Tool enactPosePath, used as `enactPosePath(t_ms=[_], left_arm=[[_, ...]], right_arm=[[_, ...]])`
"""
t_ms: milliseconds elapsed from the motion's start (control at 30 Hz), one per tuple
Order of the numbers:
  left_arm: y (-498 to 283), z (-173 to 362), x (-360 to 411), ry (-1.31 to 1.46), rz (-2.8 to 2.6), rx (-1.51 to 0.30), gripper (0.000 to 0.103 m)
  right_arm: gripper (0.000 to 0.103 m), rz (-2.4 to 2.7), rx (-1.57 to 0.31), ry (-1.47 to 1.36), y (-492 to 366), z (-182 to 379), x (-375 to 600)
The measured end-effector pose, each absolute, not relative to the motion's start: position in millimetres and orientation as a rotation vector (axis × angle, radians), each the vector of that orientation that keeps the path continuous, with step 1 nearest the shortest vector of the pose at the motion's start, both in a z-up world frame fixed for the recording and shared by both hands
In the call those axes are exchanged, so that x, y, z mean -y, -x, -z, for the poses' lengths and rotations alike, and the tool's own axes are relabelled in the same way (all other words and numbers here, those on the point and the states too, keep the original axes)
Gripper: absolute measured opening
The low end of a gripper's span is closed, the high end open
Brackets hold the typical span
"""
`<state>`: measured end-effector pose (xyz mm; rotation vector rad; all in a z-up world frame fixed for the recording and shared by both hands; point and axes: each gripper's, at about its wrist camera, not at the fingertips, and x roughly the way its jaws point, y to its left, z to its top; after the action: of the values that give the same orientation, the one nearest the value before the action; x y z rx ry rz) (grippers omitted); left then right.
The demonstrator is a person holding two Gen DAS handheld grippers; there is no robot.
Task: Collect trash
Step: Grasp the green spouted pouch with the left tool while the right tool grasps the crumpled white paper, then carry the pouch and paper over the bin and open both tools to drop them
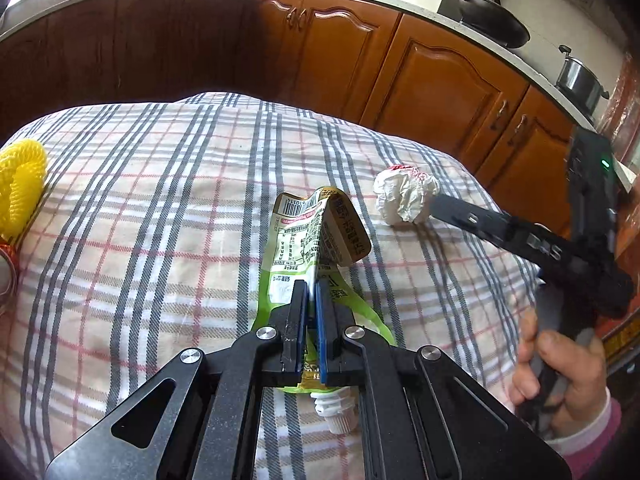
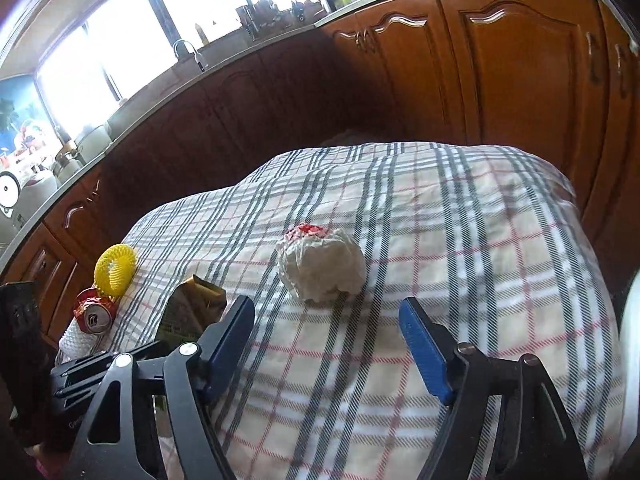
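My left gripper (image 1: pixel 311 286) is shut on a green and gold drink pouch (image 1: pixel 310 236) with a white spout, which lies on the plaid tablecloth (image 1: pixel 140 220). The pouch also shows in the right wrist view (image 2: pixel 192 308). A crumpled white paper ball (image 2: pixel 322 258) with a red mark lies in the middle of the table; it also shows in the left wrist view (image 1: pixel 406 196). My right gripper (image 2: pixel 328 312) is open, just short of the paper ball, its fingers wide on either side. In the left wrist view the right gripper's finger (image 1: pixel 480 220) reaches the ball.
A yellow foam net (image 2: pixel 115 270), a crushed red can (image 2: pixel 94 314) and a white foam net (image 2: pixel 76 340) lie at the table's left edge. Wooden kitchen cabinets (image 1: pixel 440 80) stand behind the table. A black pan (image 1: pixel 492 20) and a steel pot (image 1: pixel 580 80) sit on the counter.
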<state>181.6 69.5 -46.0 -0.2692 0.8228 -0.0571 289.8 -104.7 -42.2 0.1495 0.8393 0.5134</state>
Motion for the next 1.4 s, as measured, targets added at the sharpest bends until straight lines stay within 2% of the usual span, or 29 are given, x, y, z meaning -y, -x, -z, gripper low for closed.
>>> enactPosePath(t_ms=[133,167,200,300,967,1400], left_arm=[[-184,48,-70,0.281,0.058,-0.831,0.003],[-184,48,-69,0.283,0.06,-0.831,0.003],[-186,48,-69,0.283,0.064,-0.83,0.003],[-186,44,-62,0.279,0.078,-0.82,0.003],[-178,23,45,0.205,0.291,-0.817,0.003],[-185,1,110,0.145,0.403,-0.798,0.003]], right_arm=[[0.074,-0.522,-0.867,-0.155,-309,53,92],[0.063,-0.522,-0.871,-0.153,-311,54,91],[0.044,-0.519,-0.881,-0.145,-312,55,90],[0.038,-0.518,-0.867,-0.149,-306,51,97],[0.037,-0.324,-0.766,-0.263,-191,26,248],[0.037,-0.197,-0.709,-0.31,-156,17,318]])
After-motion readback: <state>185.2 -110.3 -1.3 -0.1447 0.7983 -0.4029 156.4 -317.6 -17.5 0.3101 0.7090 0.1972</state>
